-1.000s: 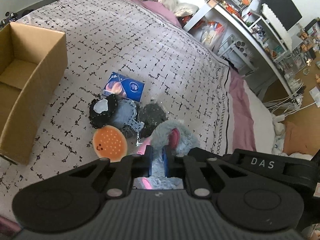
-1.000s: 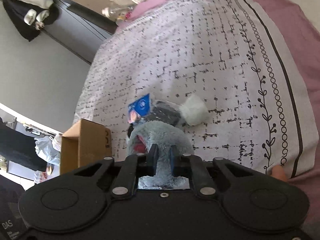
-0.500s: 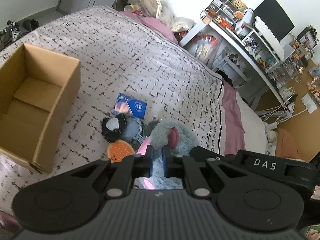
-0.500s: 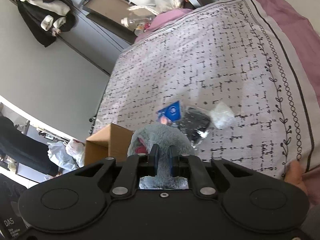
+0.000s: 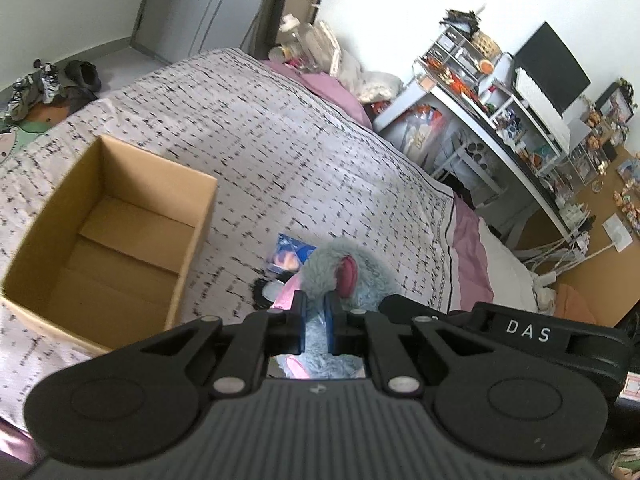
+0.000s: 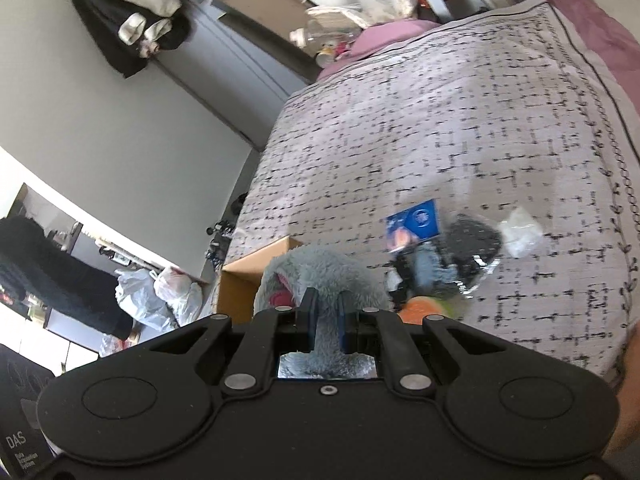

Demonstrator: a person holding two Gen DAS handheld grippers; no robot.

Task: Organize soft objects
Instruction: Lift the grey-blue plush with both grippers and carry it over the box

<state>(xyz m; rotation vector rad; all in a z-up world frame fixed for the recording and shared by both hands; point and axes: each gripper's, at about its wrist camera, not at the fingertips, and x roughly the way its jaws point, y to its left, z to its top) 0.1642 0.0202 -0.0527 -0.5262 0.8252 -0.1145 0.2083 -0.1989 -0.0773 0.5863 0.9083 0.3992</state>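
Cardboard box (image 5: 108,236), open at the top, sits at the left of the left wrist view on a bed cover (image 5: 288,152) printed with black dashes. Its inside shows only bare flaps. To the right of the box, the left gripper (image 5: 314,326) has its fingers clamped on a grey-blue plush toy (image 5: 352,276) with pink patches, held up off the cover. Just behind the plush, a blue packet (image 5: 289,254) lies flat, with a dark soft item partly hidden beside it. Further right, the DAS-marked right gripper body reaches in toward the same plush, and a cluttered desk stands beyond the bed.

In the right wrist view, a corner of the box (image 6: 250,280) shows at the left, behind the plush (image 6: 324,276). The right gripper (image 6: 324,322) is also pinched tight on the plush fur. To the right lie an orange round soft toy (image 6: 422,308), dark and blue-grey soft items (image 6: 472,248), the blue packet (image 6: 416,224) and a clear plastic wrapper (image 6: 522,232), all blurred.
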